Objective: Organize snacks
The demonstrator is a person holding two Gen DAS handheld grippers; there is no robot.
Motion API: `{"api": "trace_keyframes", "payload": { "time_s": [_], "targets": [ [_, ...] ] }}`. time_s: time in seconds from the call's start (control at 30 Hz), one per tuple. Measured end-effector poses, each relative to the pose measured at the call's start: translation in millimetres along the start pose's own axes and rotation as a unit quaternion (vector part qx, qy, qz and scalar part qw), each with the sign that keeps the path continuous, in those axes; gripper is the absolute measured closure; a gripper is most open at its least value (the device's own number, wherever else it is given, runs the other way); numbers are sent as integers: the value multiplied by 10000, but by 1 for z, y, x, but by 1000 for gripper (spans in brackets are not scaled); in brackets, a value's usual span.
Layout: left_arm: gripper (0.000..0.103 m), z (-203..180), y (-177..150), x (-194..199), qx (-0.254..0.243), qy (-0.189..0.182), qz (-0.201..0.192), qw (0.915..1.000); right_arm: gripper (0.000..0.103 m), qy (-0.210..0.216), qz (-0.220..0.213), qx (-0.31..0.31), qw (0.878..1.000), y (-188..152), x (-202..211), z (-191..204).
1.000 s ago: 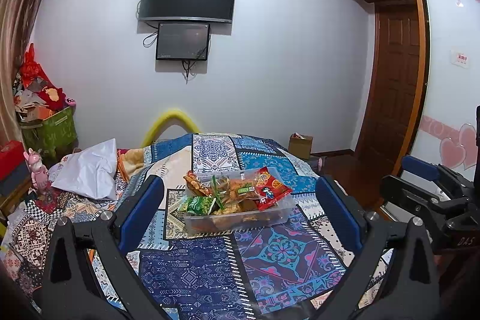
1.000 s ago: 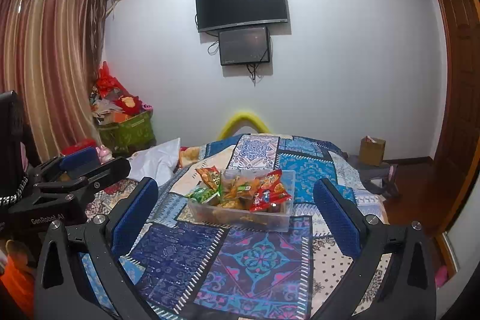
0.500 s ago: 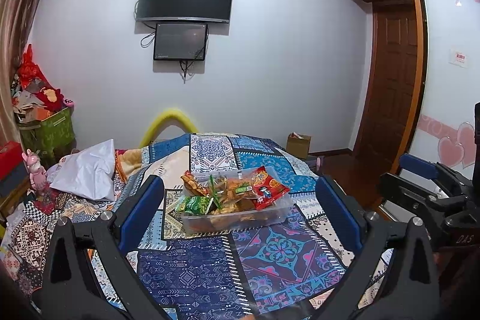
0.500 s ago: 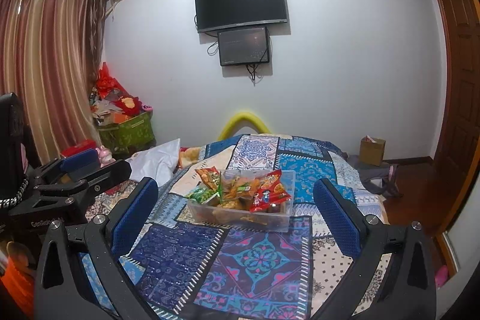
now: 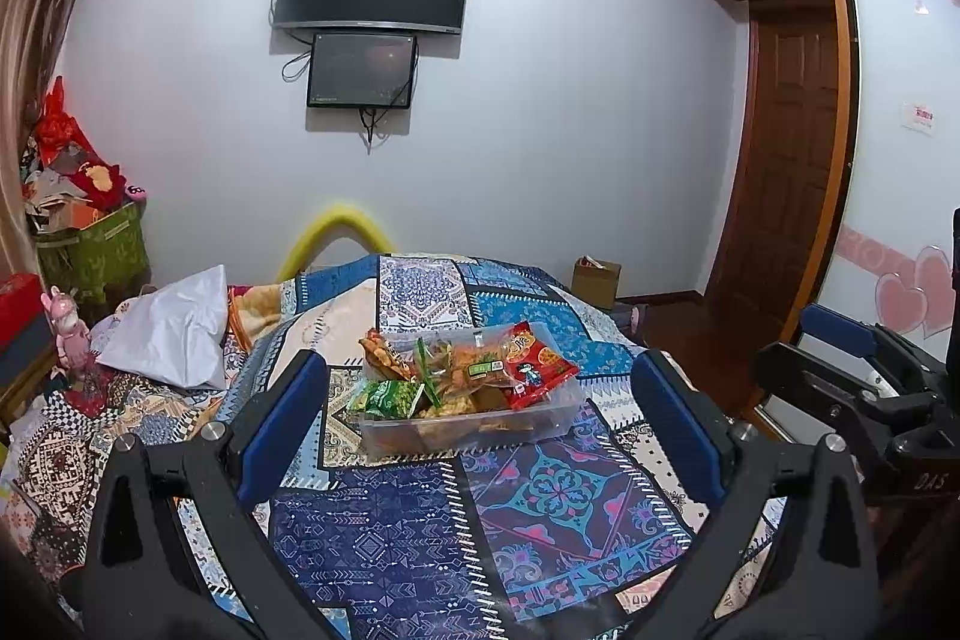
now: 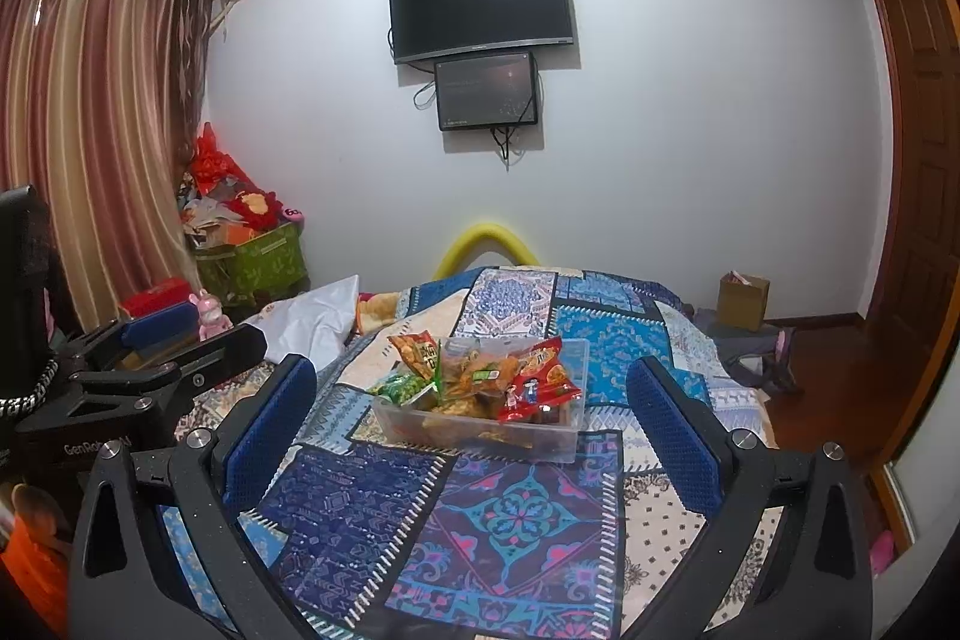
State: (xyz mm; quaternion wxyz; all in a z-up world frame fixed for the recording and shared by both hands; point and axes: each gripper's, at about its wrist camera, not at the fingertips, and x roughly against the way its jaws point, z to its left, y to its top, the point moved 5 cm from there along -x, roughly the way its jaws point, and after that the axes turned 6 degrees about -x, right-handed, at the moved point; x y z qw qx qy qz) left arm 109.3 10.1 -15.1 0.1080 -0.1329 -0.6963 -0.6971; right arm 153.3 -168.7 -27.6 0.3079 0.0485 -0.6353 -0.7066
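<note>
A clear plastic bin (image 5: pixel 540 427) (image 6: pixel 558 436) sits on the patchwork bedspread, heaped with snack packets: a red packet (image 5: pixel 534 364) (image 6: pixel 540 379), a green packet (image 5: pixel 390 397) (image 6: pixel 402 388) and orange ones (image 5: pixel 384 352). My left gripper (image 5: pixel 480 421) is open and empty, held back from the bin. My right gripper (image 6: pixel 471 415) is open and empty, also short of the bin. The right gripper shows at the right edge of the left wrist view (image 5: pixel 864 388); the left gripper shows at the left of the right wrist view (image 6: pixel 138 370).
The patterned bedspread (image 5: pixel 420 532) covers the bed. A white pillow (image 5: pixel 174 322) lies at its left. A green basket of clutter (image 6: pixel 252 256) stands by the curtain. A cardboard box (image 6: pixel 744 301) sits on the floor near the brown door (image 5: pixel 786 172).
Both views have drifted only slightly; the bin sits a touch further left in the left wrist view. Both grippers stay open and empty.
</note>
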Motion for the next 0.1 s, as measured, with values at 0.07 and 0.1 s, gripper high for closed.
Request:
{"api": "trace_keyframes", "payload": {
  "time_s": [0.07,0.1],
  "targets": [
    [1,1,-1,-1,18,-43,24,10000,0,-6,10,0,10000,-1,-1,-1],
    [1,1,-1,-3,24,-42,41,10000,0,-13,15,-7,10000,-1,-2,-1]
  ]
}}
